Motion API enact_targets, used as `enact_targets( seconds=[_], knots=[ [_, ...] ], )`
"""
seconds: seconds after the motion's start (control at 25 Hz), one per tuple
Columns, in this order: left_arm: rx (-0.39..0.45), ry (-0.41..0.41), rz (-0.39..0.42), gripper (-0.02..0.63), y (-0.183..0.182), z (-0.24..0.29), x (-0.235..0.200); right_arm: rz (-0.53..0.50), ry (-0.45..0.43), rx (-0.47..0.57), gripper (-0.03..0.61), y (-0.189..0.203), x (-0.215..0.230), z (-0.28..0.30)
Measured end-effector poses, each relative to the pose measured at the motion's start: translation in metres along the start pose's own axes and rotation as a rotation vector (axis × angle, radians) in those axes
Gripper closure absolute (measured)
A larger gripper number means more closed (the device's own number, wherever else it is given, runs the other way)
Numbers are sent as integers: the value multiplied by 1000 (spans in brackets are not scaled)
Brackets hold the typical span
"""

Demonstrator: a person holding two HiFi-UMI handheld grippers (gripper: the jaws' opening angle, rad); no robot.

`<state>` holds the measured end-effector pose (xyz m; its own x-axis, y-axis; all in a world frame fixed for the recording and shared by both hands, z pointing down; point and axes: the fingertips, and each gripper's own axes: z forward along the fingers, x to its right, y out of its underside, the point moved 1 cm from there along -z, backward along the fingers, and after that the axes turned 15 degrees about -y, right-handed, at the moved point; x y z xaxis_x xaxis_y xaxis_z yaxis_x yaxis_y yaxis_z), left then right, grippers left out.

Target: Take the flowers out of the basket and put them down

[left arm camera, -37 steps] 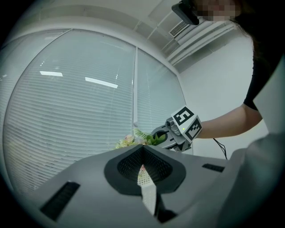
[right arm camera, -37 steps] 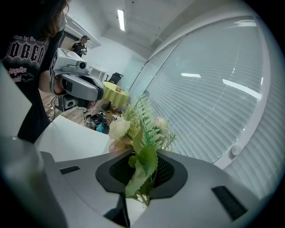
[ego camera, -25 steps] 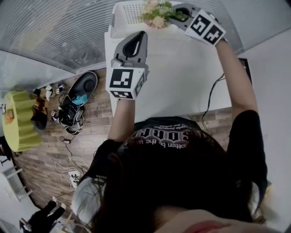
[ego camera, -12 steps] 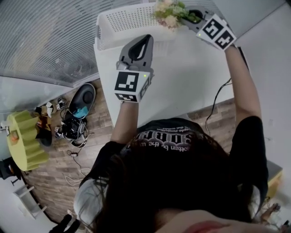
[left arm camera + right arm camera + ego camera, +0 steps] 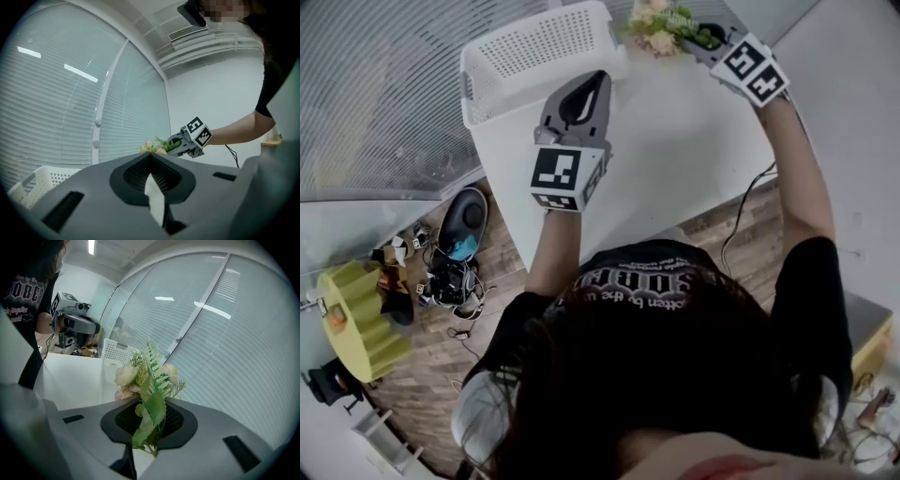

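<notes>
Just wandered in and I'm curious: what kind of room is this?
Probably an office or lab room used as a work space: a plain white table, tall windows with slatted blinds, and cables and gear strewn on the wooden floor.

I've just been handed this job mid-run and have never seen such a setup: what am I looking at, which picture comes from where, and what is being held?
There is no robot here. A person holds a hand-held claw in each hand. The overhead picture comes from a camera on the person's head, looking steeply down. The other two come from cameras riding on each claw, looking along its jaws. At the far left corner of the white table stands a white perforated basket. The right claw is shut on the stems of a bunch of flowers, pale blooms with green fern leaves, held outside the basket. The left claw is shut and holds nothing.
</notes>
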<state>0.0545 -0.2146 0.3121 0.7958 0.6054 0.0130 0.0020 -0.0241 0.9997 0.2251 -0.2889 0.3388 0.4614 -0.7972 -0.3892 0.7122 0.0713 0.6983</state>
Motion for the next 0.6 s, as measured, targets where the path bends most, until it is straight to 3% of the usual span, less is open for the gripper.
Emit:
enact_targets(
  seconds=[0.36, 0.6],
  knots=[
    [10, 94, -6, 612, 5, 15, 28, 90, 28, -23, 489, 52, -18, 8],
    [-15, 92, -8, 612, 12, 18, 32, 170, 14, -9, 486, 92, -38, 27]
  ],
)
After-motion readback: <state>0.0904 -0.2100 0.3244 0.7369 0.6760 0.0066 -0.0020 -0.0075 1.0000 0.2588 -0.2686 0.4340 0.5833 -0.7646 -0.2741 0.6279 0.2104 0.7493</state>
